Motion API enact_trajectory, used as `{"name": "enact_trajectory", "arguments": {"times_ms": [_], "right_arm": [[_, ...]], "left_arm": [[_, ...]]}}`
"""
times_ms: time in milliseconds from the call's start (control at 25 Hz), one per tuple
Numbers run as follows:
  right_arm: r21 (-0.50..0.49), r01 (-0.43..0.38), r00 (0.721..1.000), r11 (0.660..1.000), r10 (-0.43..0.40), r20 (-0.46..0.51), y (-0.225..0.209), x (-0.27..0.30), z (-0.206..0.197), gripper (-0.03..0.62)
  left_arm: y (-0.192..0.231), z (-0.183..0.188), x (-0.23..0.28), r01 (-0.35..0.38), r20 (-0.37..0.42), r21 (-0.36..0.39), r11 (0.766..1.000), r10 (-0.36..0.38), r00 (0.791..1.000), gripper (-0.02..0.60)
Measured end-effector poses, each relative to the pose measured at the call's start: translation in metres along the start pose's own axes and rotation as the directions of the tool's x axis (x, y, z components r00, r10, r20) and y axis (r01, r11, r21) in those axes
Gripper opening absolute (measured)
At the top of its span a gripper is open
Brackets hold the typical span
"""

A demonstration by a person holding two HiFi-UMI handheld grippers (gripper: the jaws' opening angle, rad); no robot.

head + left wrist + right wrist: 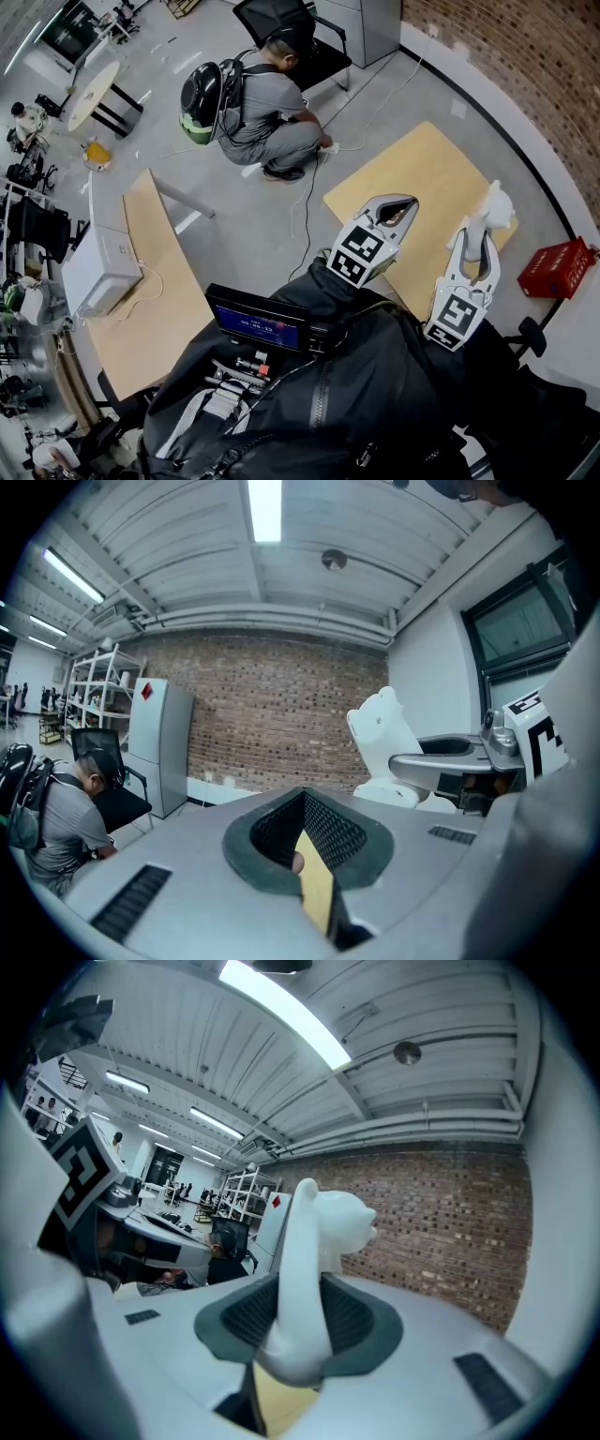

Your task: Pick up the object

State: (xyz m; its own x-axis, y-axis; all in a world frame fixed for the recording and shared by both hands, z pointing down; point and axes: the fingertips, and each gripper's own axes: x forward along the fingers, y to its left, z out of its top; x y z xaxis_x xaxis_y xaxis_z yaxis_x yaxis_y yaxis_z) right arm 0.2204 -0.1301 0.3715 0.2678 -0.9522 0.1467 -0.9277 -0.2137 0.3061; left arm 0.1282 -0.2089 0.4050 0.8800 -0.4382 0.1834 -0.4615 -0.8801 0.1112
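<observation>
The right gripper [474, 232] has its jaws clamped on a white animal figurine [317, 1241], perhaps a bear, holding it upright above the right edge of the light wooden table [412, 169]. The left gripper [396, 202] hovers over that table's near side. Its jaws appear closed tip to tip, with nothing between them.

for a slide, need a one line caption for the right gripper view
Right tongs closed on a white animal figure, with a brick wall and ceiling lights behind.
</observation>
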Motion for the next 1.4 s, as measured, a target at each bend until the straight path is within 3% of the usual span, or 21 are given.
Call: {"name": "enact_trajectory", "arguments": {"times_ms": [1400], "right_arm": [[0.011,-0.009,1.0,1.0,0.009,-0.013,-0.0001,0.0054,-0.0079,0.146]], "left_arm": [[0.0018,-0.0025,0.0037,-0.004,-0.014,0.006,1.0,0.004,1.0,0.0]]}}
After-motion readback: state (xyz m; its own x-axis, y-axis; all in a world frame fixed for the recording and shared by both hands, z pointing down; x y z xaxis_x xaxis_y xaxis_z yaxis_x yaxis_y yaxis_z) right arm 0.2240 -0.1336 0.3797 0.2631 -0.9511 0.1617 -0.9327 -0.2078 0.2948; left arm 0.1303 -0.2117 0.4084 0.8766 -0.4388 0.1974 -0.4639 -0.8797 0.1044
